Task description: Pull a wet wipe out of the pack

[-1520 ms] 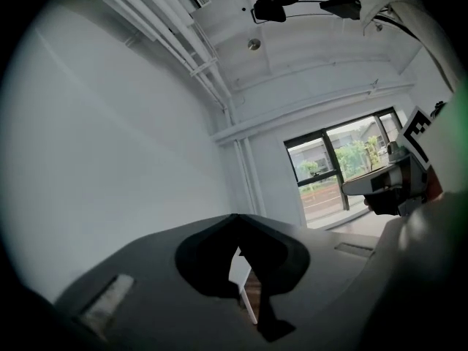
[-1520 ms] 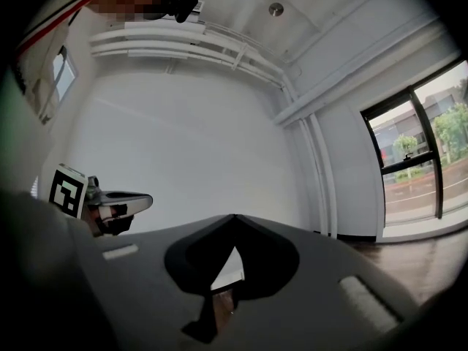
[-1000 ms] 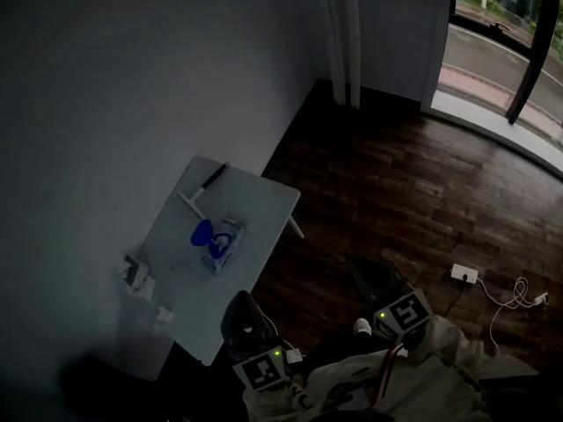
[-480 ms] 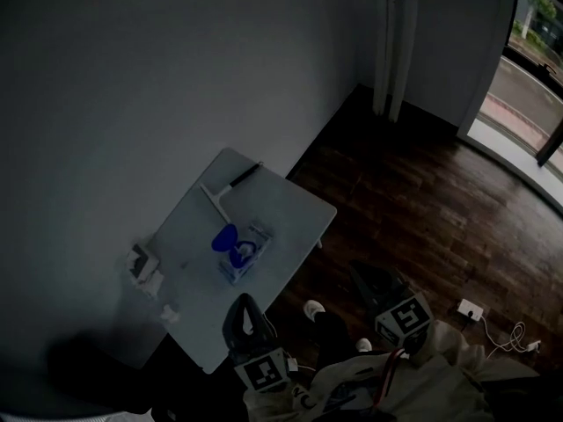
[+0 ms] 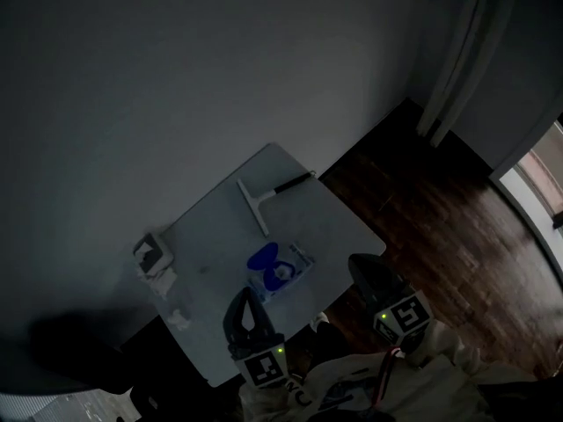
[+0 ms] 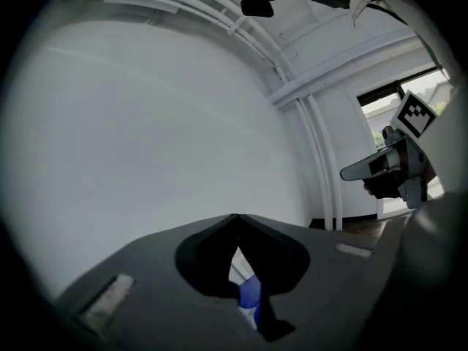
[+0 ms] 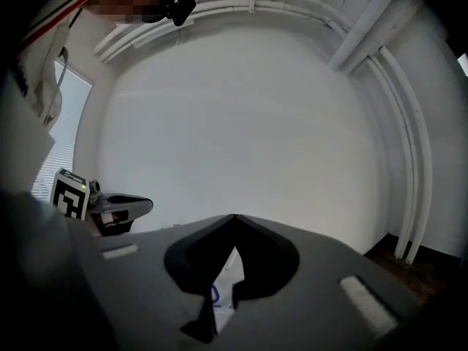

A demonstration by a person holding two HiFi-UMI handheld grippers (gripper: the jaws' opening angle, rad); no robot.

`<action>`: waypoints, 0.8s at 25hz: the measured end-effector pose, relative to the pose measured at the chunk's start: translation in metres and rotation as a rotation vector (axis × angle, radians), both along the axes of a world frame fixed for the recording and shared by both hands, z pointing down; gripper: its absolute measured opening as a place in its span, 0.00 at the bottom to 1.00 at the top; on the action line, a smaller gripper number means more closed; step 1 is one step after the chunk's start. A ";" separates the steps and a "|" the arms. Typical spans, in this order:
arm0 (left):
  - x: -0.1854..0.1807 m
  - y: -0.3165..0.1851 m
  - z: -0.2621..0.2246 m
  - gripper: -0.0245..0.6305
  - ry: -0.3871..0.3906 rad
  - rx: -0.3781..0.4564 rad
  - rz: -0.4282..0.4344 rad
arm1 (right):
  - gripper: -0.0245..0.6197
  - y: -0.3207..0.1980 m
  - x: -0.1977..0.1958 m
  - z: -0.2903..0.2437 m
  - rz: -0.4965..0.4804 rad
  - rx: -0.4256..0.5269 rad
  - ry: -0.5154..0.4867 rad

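The wet wipe pack (image 5: 280,275), white with an open blue lid, lies on the small white table (image 5: 220,236) near its front edge. My left gripper (image 5: 244,297) hovers over the table's near edge, just left of and short of the pack, its jaws shut and empty. My right gripper (image 5: 361,265) is at the table's right corner, right of the pack, also shut and empty. In the left gripper view the left gripper (image 6: 235,218) has the blue lid (image 6: 248,296) showing behind its closed jaws. The right gripper (image 7: 235,218) has the pack (image 7: 221,289) showing behind its jaws too.
A white squeegee-like tool with a black handle (image 5: 260,202) lies across the table's far half. Small white items (image 5: 154,255) sit at the table's left edge, another (image 5: 180,317) nearer me. A grey wall runs behind; dark wood floor (image 5: 440,209) and a curtain lie right.
The view has swung left, so the table now sits closer to the picture's middle. Both grippers have come up to the table's near edge, still shut.
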State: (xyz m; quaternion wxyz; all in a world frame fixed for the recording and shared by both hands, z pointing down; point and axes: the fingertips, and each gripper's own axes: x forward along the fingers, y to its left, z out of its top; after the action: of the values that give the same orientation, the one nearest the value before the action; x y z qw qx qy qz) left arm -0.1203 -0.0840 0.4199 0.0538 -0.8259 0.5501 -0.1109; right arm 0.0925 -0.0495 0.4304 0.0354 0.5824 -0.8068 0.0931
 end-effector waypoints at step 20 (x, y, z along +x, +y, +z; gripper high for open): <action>-0.034 -0.063 0.061 0.04 0.008 -0.165 -0.320 | 0.19 -0.135 -0.048 0.108 -0.419 -0.292 0.043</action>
State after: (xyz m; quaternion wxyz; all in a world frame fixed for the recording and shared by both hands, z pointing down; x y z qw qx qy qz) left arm -0.1539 -0.1469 0.4806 -0.0348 -0.7298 0.6639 -0.1593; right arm 0.0449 -0.1849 0.5386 0.1549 0.3932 -0.8868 0.1869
